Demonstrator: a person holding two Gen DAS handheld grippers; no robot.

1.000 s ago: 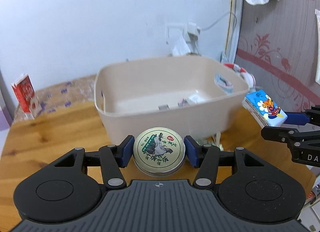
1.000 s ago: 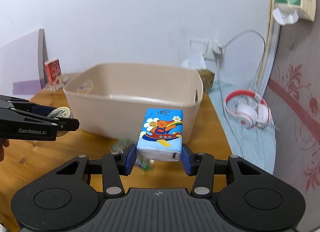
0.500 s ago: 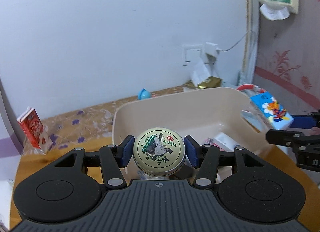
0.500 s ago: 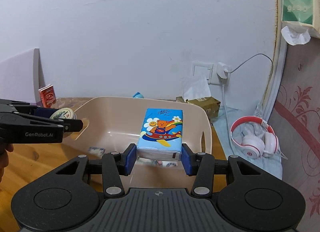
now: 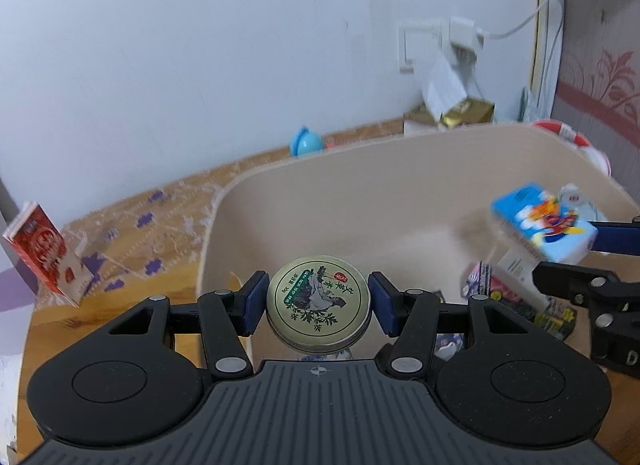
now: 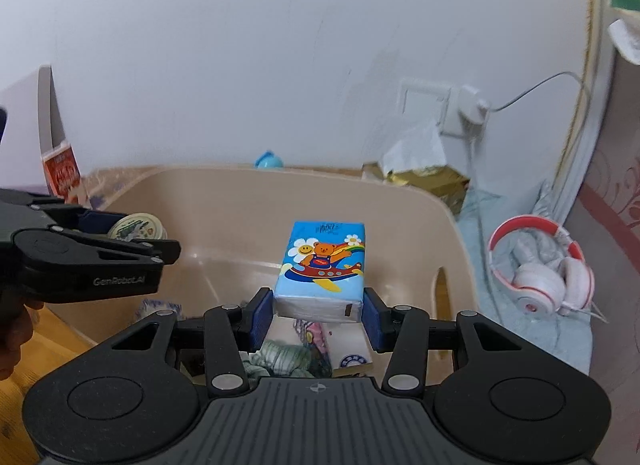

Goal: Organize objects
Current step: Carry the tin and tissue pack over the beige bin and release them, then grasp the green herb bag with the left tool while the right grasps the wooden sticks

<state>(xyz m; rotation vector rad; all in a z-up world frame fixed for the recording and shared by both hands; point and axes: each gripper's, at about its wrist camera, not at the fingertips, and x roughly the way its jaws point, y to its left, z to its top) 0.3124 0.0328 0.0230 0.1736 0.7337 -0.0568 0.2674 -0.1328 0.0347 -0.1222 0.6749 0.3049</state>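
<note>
My left gripper (image 5: 318,303) is shut on a round gold tin with a green plant label (image 5: 318,301) and holds it over the near left part of the beige plastic bin (image 5: 360,193). My right gripper (image 6: 319,315) is shut on a blue tissue pack with a cartoon bear (image 6: 322,269) and holds it over the same bin (image 6: 248,201). The tissue pack also shows in the left wrist view (image 5: 540,225), and the tin in the right wrist view (image 6: 136,227). Several small packets (image 5: 504,297) lie on the bin floor.
A red and white carton (image 5: 44,253) stands on the wooden table (image 5: 80,305) at the left. A blue ball (image 5: 306,141) and a gold tissue box (image 5: 460,113) sit behind the bin by the wall socket (image 5: 432,41). Red and white headphones (image 6: 540,265) lie at the right.
Both grippers have moved forward and up from in front of the bin to above its inside, each still holding its object.
</note>
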